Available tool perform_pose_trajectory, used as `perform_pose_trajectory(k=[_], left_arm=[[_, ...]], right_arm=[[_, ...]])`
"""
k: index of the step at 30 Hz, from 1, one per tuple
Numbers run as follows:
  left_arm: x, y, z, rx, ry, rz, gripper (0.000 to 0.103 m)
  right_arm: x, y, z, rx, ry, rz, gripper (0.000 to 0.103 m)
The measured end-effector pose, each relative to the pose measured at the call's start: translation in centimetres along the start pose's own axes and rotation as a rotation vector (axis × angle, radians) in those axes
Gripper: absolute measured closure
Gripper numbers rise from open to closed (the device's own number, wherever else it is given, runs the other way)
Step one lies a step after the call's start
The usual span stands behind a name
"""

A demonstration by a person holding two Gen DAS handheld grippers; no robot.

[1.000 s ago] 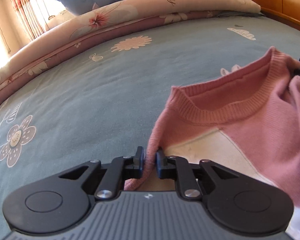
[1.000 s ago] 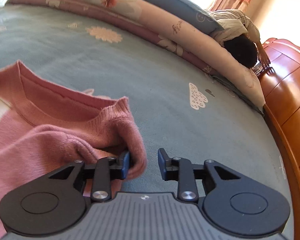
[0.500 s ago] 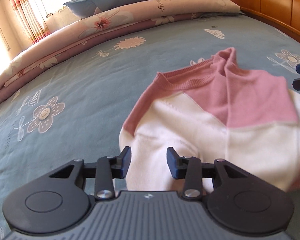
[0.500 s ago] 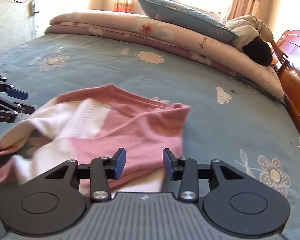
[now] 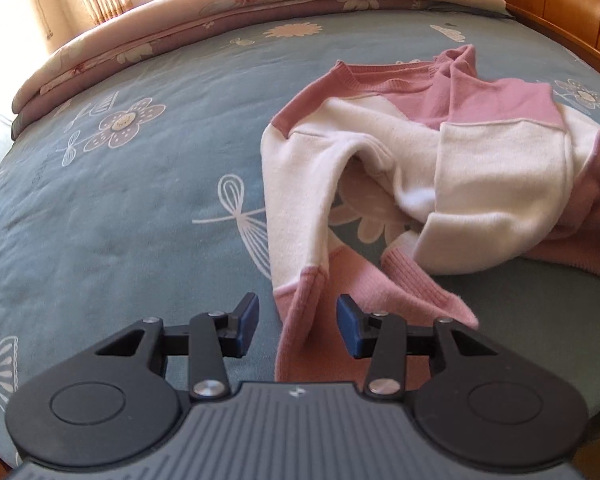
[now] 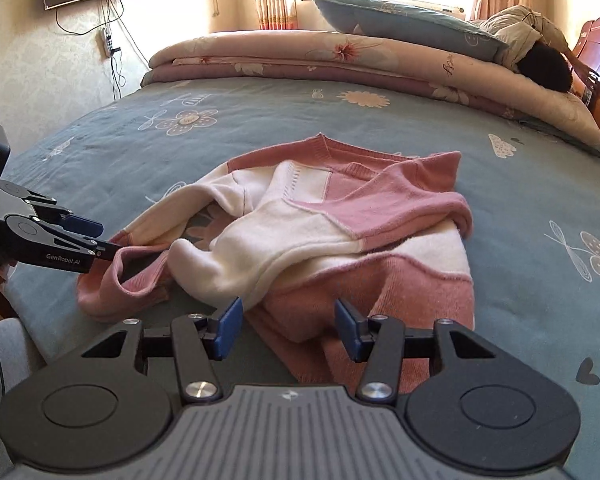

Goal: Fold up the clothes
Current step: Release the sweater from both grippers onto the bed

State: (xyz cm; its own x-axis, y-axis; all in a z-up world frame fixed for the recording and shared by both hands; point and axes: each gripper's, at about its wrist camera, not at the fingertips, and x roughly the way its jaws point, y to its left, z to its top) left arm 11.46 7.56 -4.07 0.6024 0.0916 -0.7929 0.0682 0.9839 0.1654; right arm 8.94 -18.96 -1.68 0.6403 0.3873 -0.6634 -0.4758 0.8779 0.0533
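Between our left gripper's (image 5: 297, 322) opening jaws lay a pink sleeve cuff (image 5: 300, 312), unpinched; our right gripper (image 6: 288, 330), also opening, hovered empty over the hem. Beyond, the pink-and-cream knit sweater (image 6: 340, 232) sat rumpled on the blue floral bedspread (image 6: 120, 152): soft, light, floppy, best taken at cuffs or shoulders.

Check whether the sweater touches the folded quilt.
Apart: the right wrist view shows a band of bare blue sheet between sweater and folded quilt.
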Motion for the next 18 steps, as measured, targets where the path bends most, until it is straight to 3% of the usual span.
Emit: perform_pose_trajectory(k=[10,14,18], left_arm=[[-2.3,-3.0,-1.8,0.009,-0.067,0.012,0.049],[-2.8,-3.8,-1.8,0.021,-0.096,-0.027,0.048],[-2.7,-3.7,-1.8,0.007,-0.106,-0.059,0.041]], right_arm=[[1.6,0.6,-0.6,0.054,-0.002,0.152,0.047],[2.9,0.5,0.1,0.076,-0.016,0.149,0.047],[4.1,-0.1,0.9,0.112,-0.028,0.127,0.047]])
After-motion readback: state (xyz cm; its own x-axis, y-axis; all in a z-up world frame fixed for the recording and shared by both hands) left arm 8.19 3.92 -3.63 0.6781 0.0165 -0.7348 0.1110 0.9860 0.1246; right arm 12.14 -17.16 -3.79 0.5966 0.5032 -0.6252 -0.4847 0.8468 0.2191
